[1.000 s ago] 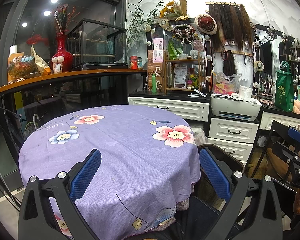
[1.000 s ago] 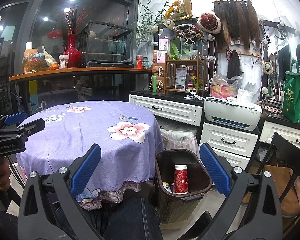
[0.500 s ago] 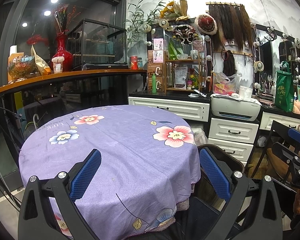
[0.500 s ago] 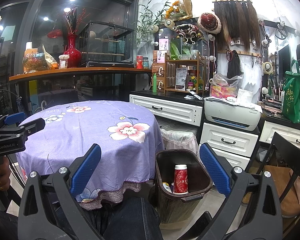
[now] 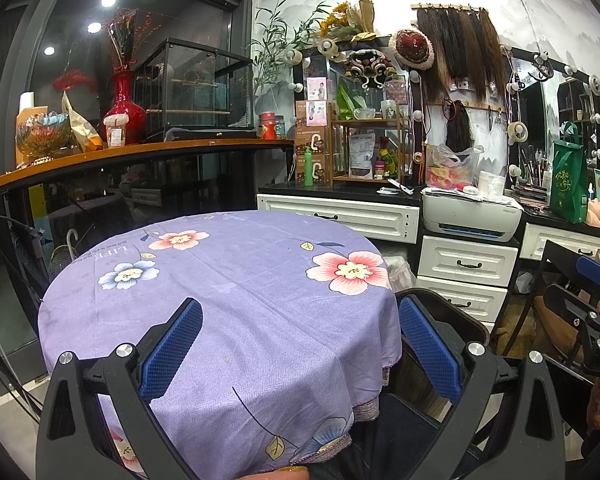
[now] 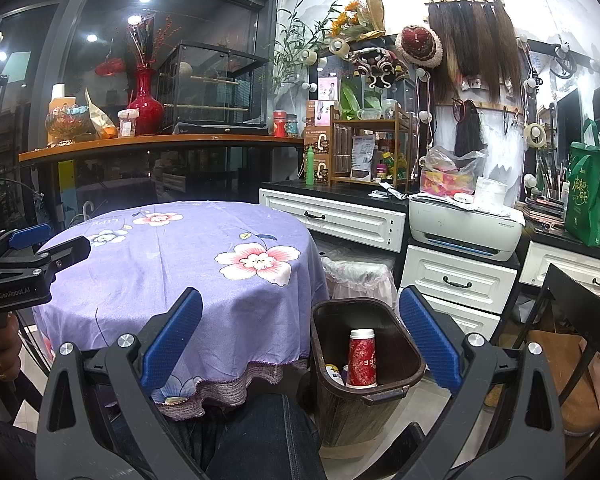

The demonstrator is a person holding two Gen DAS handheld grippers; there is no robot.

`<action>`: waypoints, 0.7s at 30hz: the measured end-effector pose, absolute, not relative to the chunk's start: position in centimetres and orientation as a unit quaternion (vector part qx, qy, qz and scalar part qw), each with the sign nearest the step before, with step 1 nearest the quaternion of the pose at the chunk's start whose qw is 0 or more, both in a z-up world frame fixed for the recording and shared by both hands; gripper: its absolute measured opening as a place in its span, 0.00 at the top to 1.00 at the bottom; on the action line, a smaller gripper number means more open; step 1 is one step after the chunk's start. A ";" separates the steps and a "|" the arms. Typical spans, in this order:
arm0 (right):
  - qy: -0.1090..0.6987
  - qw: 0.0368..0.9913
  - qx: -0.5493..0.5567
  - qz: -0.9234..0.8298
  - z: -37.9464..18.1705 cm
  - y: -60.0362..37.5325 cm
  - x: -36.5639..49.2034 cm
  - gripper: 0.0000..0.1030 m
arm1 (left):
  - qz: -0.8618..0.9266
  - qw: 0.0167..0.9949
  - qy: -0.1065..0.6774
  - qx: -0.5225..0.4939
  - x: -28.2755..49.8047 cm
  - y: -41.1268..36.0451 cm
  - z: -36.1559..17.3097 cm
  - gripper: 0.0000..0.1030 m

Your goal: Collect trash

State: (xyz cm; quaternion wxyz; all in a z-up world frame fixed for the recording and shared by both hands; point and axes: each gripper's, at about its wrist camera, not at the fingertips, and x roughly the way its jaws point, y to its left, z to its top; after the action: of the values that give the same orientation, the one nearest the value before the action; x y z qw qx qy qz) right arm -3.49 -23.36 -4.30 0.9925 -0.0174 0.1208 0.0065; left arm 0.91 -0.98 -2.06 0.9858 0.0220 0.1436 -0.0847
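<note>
Here, the left gripper (image 5: 300,344) hangs over the purple flowered tablecloth (image 5: 228,288), fingers spread wide, gripping nothing. Right of the table, the brown trash bin (image 6: 364,360) holds an upright red can (image 6: 362,358) and perhaps some smaller scraps. The right gripper (image 6: 300,340) gapes equally wide above it, empty.

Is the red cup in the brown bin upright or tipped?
Upright: the red cup stands inside the brown bin, white lid on top.
</note>
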 end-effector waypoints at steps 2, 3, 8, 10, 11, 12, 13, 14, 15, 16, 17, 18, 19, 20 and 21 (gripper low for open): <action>0.121 0.992 -0.018 0.006 -4.4 -23.3 -3.6 0.06 | -0.085 0.986 0.143 0.022 0.9 -1.0 -2.1 0.05; 0.120 0.993 -0.018 0.007 -4.3 -23.3 -3.5 0.06 | -0.084 0.986 0.144 0.022 0.9 -1.0 -2.1 0.05; 0.121 0.992 -0.017 0.007 -4.4 -23.3 -3.6 0.06 | -0.084 0.986 0.144 0.022 0.9 -1.0 -2.1 0.05; 0.121 0.993 -0.018 0.006 -4.3 -23.4 -3.5 0.06 | -0.085 0.986 0.144 0.021 0.9 -1.0 -2.1 0.05; 0.121 0.993 -0.017 0.006 -4.4 -23.3 -3.6 0.06 | -0.084 0.986 0.144 0.022 0.9 -1.0 -2.1 0.05; 0.121 0.993 -0.017 0.006 -4.4 -23.3 -3.5 0.06 | -0.084 0.986 0.144 0.022 0.9 -1.0 -2.1 0.05; 0.121 0.992 -0.017 0.006 -4.3 -23.3 -3.5 0.06 | -0.085 0.986 0.144 0.022 0.9 -1.0 -2.1 0.05; 0.121 0.992 -0.017 0.006 -4.2 -23.4 -3.5 0.06 | -0.085 0.986 0.144 0.022 0.9 -1.0 -2.1 0.05; 0.121 0.992 -0.017 0.007 -4.4 -23.4 -3.5 0.06 | -0.084 0.986 0.144 0.022 0.9 -1.0 -2.1 0.05; 0.121 0.992 -0.017 0.007 -4.5 -23.3 -3.5 0.06 | -0.084 0.986 0.143 0.022 0.9 -1.0 -2.1 0.05; 0.121 0.992 -0.018 0.007 -4.4 -23.4 -3.5 0.06 | -0.085 0.986 0.144 0.022 0.9 -1.1 -2.1 0.05; 0.121 0.992 -0.018 0.007 -4.4 -23.3 -3.5 0.06 | -0.085 0.986 0.144 0.021 0.9 -1.0 -2.1 0.05; 0.122 0.992 -0.018 0.007 -4.4 -23.4 -3.5 0.06 | -0.084 0.986 0.144 0.021 0.9 -1.0 -2.1 0.05; 0.122 0.992 -0.017 0.007 -4.4 -23.4 -3.5 0.06 | -0.084 0.986 0.144 0.021 0.9 -1.0 -2.1 0.05; 0.122 0.992 -0.017 0.008 -4.5 -23.4 -3.5 0.06 | -0.084 0.986 0.144 0.021 0.9 -1.0 -2.1 0.05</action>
State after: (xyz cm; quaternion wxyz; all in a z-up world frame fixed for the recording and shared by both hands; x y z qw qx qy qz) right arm -3.48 -23.39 -4.46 0.9923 -0.0174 0.1222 0.0076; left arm 0.88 -1.01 -2.07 0.9858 0.0213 0.1440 -0.0841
